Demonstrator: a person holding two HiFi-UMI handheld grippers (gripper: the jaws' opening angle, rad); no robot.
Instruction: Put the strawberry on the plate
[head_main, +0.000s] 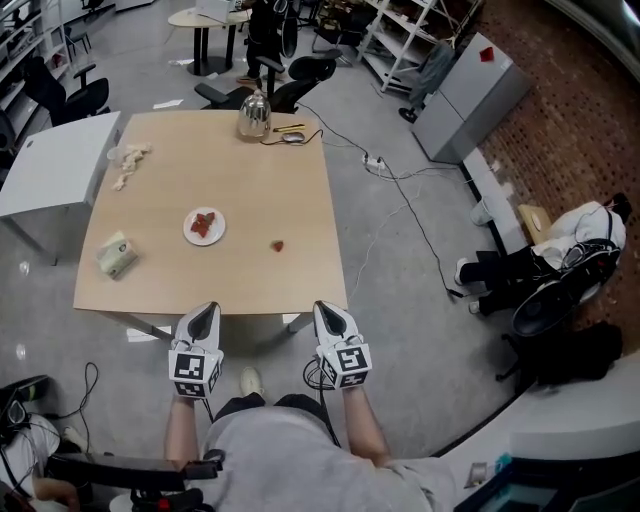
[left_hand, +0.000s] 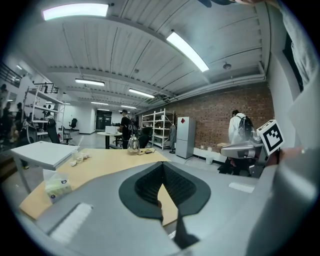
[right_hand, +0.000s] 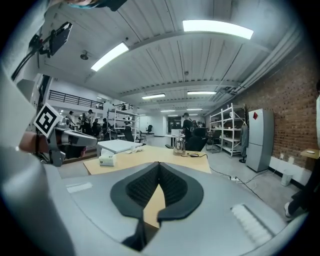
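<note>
Head view: the strawberry (head_main: 278, 245) lies on the pale wooden table (head_main: 250, 180), right of the plate (head_main: 188, 233) and well ahead of the left gripper (head_main: 205, 309) and right gripper (head_main: 325, 308), both pinched together on nothing, so the right one should probably spread wide before reaching forward; brick-walled, shelved workshop around.

Grey floor (head_main: 400, 300), brick wall (left_hand: 220, 115), wooden table (head_main: 250, 190), shelving (head_main: 400, 35)

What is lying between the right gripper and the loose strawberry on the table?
Nothing: the head view shows only bare table between right gripper and strawberry.
</note>
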